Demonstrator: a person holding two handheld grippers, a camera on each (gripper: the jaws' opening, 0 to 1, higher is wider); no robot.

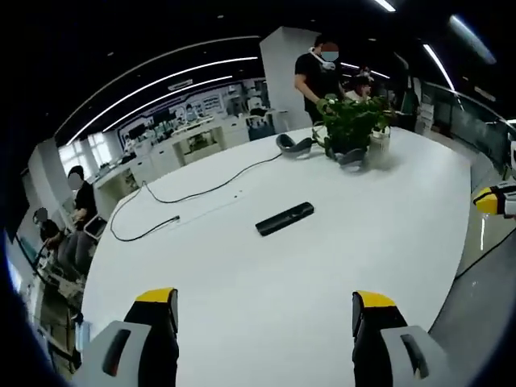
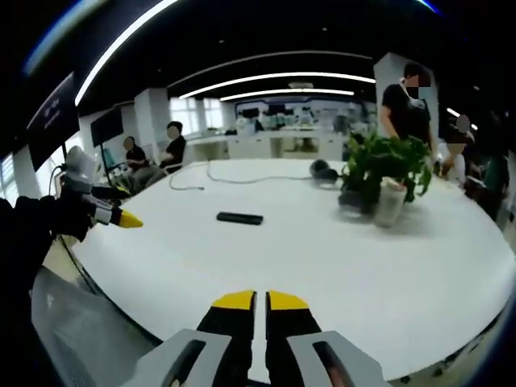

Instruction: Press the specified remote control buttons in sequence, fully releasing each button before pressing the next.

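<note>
Left gripper view: the left gripper hangs over the white table with its two yellow-tipped jaws spread wide and nothing between them. The black remote control lies flat on the table well ahead of the fingertips, roughly centred on the gap between them, untouched. Beyond it a black cable trails toward the left-hand finger's side, and farther still stand a potted plant and what looks like a pair of headphones, though the blur makes that uncertain. A person in a dark shirt stands behind the plant. The right gripper's yellow tip pokes in at the far right edge.

In the right gripper view, the right gripper has its jaws drawn nearly together, only a thin slit between the yellow tips, gripping nothing. The remote control sits well ahead of them, slightly to the left-finger side. The left gripper comes in from the left, near the table edge, apart from the remote. The plant stands ahead to the right.
</note>
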